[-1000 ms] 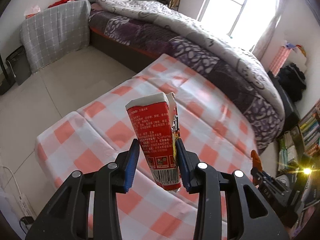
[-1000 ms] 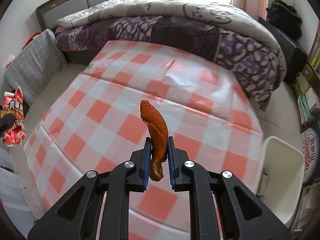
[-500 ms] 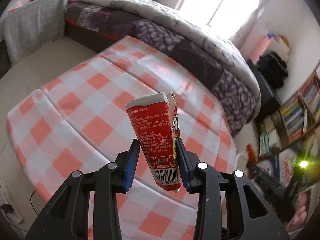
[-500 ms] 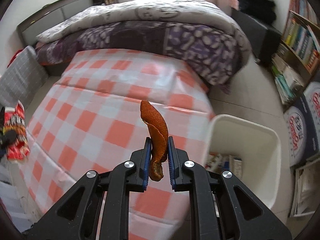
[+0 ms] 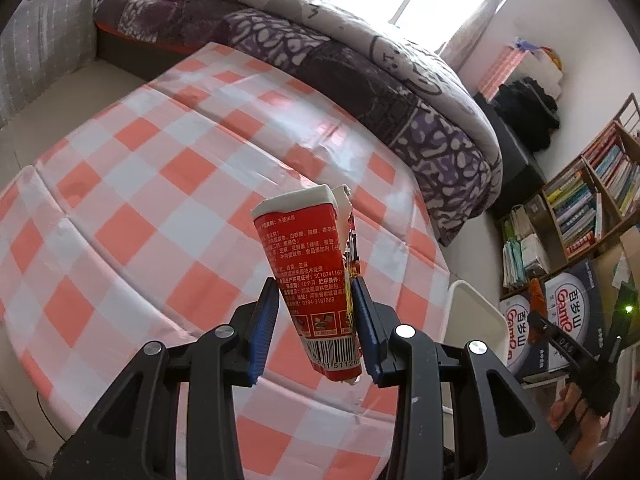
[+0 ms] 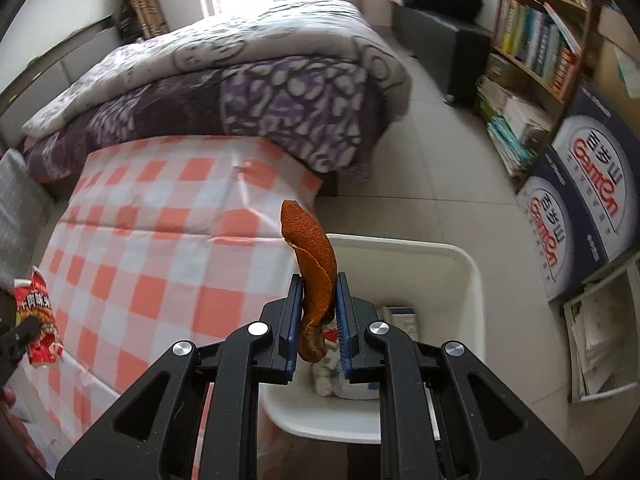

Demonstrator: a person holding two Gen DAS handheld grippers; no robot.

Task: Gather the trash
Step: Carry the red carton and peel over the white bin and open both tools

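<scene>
Your right gripper (image 6: 318,312) pinches the orange peel (image 6: 314,272) upright between its fingers, above the white bin (image 6: 460,280) beside the checked worktop (image 6: 160,248). Your left gripper's (image 5: 316,320) fingers clamp the red wrapper (image 5: 316,280) over that worktop, near the bin.

Checked tablecloth (image 5: 160,184) beside a quilted bed (image 6: 248,92) — bookshelf (image 6: 536,36) and printed boxes (image 6: 592,208) along the wall

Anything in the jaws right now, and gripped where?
Left gripper: red snack packet, by its lower barcode end. Right gripper: orange peel, around its lower half.
</scene>
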